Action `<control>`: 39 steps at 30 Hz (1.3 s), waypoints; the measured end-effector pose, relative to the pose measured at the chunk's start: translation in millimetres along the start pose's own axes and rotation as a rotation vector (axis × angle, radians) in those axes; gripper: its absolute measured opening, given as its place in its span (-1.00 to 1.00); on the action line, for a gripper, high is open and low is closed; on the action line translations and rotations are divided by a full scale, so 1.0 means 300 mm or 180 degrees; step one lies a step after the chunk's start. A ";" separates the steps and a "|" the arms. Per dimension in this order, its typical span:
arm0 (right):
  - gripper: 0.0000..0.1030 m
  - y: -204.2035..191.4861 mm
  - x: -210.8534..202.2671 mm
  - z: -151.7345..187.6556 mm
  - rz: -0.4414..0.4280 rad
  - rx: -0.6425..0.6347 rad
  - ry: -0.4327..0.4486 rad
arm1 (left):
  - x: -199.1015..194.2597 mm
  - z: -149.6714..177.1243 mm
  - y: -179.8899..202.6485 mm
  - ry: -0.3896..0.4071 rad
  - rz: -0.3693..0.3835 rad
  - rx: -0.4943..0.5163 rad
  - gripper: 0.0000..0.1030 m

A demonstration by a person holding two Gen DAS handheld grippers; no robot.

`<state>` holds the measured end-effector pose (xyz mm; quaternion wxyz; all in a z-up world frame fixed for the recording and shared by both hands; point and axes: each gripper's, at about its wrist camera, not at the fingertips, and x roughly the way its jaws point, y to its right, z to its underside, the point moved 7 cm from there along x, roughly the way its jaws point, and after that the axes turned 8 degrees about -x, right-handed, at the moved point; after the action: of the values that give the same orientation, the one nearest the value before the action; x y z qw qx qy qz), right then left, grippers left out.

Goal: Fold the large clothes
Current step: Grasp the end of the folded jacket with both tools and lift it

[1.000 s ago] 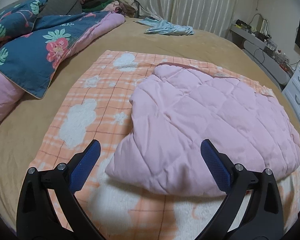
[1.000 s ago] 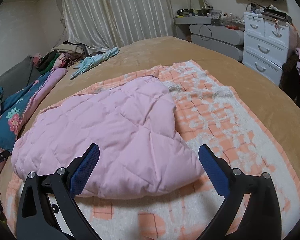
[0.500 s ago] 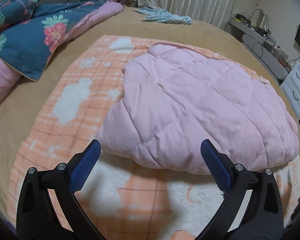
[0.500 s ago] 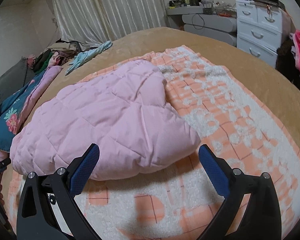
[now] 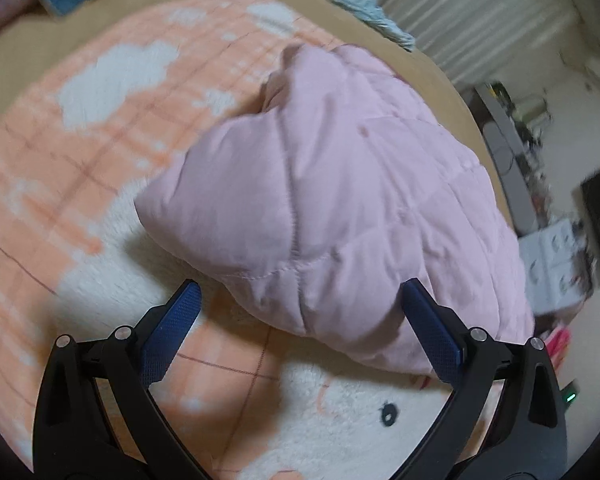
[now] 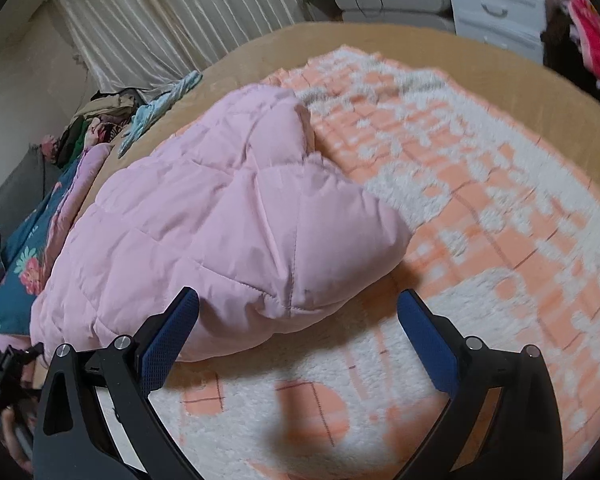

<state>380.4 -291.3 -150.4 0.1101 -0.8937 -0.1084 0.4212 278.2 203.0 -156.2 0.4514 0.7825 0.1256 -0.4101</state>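
Note:
A pink quilted garment [image 5: 340, 184] lies folded in a puffy bundle on an orange-and-white fleece blanket [image 5: 80, 152] on the bed. It also shows in the right wrist view [image 6: 228, 220]. My left gripper [image 5: 300, 320] is open and empty, its jaws spanning the garment's near edge. My right gripper [image 6: 298, 320] is open and empty, its left blue pad [image 6: 168, 340] close to the garment's near corner, over the blanket [image 6: 480, 208].
A tan bedspread [image 6: 400, 40] lies under the blanket. A blue floral quilt [image 6: 24, 256] and a clothes pile [image 6: 100, 120] sit at the far left. A light-blue cloth [image 5: 364, 8] lies near the curtains [image 6: 160, 20]. White drawers [image 6: 496, 4] stand beyond the bed.
Both grippers have moved lower and closer to the garment's near edge, which now fills more of each view. The left view has tilted. Both stay open.

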 end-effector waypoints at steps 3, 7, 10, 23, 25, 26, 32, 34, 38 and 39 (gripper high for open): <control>0.92 0.000 0.038 0.002 -0.0063 0.0083 -0.0054 | 0.046 0.002 -0.016 -0.0105 0.0153 -0.0274 0.84; 0.92 -0.005 0.084 -0.015 -0.0170 0.0174 -0.0100 | 0.091 -0.004 -0.002 -0.0118 0.0305 -0.0436 0.84; 0.92 -0.013 0.110 -0.031 -0.0189 0.0186 -0.0120 | 0.116 -0.018 0.028 -0.0093 0.0367 -0.0489 0.84; 0.92 0.006 0.235 -0.077 -0.0491 0.0452 -0.0096 | 0.187 -0.045 0.085 0.0074 0.0440 -0.0451 0.84; 0.92 0.005 0.242 -0.085 -0.0509 0.0456 -0.0062 | 0.191 -0.045 0.090 0.0105 0.0453 -0.0440 0.84; 0.92 0.001 0.245 -0.088 -0.0507 0.0453 -0.0049 | 0.192 -0.045 0.095 0.0132 0.0451 -0.0416 0.84; 0.56 -0.022 0.251 -0.109 -0.0601 0.0362 0.0048 | 0.175 -0.044 0.124 0.0300 0.0417 -0.0220 0.65; 0.34 -0.041 0.237 -0.117 -0.0635 0.0251 0.0094 | 0.169 -0.042 0.160 0.0378 0.0369 -0.0096 0.49; 0.02 -0.084 0.211 -0.142 -0.0523 -0.0024 0.0181 | 0.144 -0.036 0.214 0.0511 0.0194 0.0188 0.14; -0.01 -0.096 0.203 -0.147 -0.0482 -0.0106 0.0200 | 0.142 -0.034 0.226 0.0527 0.0150 0.0250 0.09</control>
<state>449.5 -251.1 -159.1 0.1302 -0.8974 -0.1792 0.3815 348.9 165.9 -144.9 0.4180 0.8335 0.1279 -0.3378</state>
